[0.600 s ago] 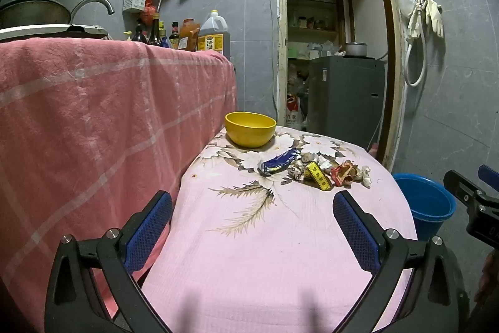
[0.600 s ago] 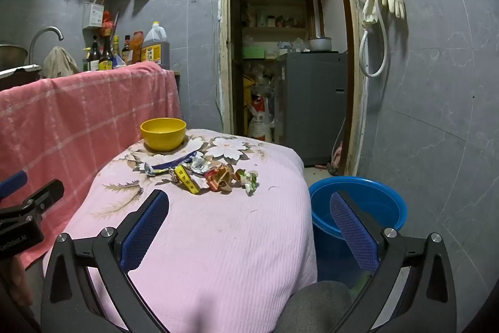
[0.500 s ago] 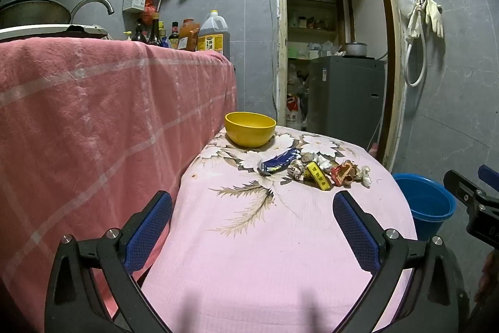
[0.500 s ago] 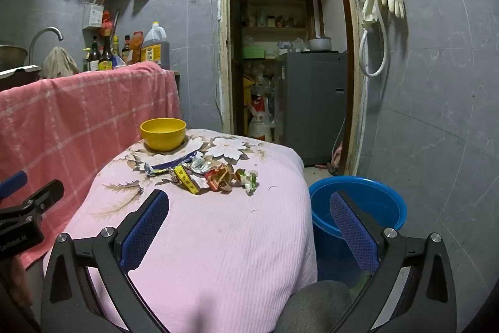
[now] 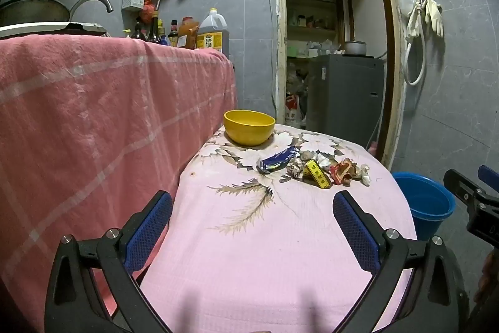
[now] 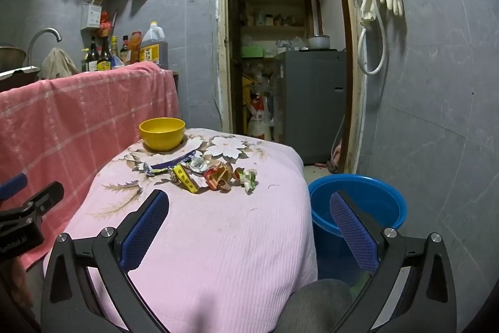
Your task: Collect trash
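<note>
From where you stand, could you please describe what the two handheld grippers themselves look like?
Both match: the left gripper and right gripper have black angular frames with silver screws and two fingers faced with blue textured pads. White lettering, too cropped to read, marks the left gripper's body in the right wrist view.

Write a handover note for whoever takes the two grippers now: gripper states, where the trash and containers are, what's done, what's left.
Left gripper: open, empty, short of the pile.
Right gripper: open, empty.
Pile of crumpled wrappers: on the pink floral tablecloth, in front of the yellow plastic bowl.
Blue plastic bucket: on the floor at the table's right.
Done: nothing collected yet.
Left: pick up every wrapper; the bucket looks the likely bin.
</note>
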A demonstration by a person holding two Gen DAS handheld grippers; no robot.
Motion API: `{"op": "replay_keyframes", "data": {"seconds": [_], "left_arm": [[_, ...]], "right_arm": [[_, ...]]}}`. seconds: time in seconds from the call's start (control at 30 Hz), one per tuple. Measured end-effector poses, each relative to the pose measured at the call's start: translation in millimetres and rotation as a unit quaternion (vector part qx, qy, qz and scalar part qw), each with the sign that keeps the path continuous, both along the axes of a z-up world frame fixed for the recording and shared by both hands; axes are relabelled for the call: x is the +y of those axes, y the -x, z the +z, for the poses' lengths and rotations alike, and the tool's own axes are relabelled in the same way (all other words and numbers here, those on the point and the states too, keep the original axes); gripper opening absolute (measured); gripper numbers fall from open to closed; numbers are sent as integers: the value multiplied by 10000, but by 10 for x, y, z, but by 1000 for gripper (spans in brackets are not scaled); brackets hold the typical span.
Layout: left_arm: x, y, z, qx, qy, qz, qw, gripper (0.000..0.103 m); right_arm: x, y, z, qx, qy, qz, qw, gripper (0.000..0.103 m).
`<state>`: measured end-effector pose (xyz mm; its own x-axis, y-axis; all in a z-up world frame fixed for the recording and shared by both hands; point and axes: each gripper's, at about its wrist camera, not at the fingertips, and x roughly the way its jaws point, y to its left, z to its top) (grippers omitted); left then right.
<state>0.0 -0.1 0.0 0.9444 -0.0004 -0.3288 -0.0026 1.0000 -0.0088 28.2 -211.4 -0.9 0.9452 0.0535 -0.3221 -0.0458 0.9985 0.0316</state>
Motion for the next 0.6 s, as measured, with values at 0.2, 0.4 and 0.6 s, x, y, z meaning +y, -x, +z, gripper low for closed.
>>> {"op": "replay_keyframes", "data": {"seconds": [0.2, 0.4, 0.6], "left_arm": [[-2, -2, -6, 10, 5, -12, 10000, 101], [-3, -6, -3, 21, 8, -14, 10000, 101], [10, -19, 2, 25, 9, -15, 10000, 101]], "right_arm": [[-3, -2, -2, 4, -8, 2, 10000, 103], [-5, -4, -4, 7, -13, 4, 10000, 103], [-4, -4, -2, 6, -16, 1, 10000, 103]]}}
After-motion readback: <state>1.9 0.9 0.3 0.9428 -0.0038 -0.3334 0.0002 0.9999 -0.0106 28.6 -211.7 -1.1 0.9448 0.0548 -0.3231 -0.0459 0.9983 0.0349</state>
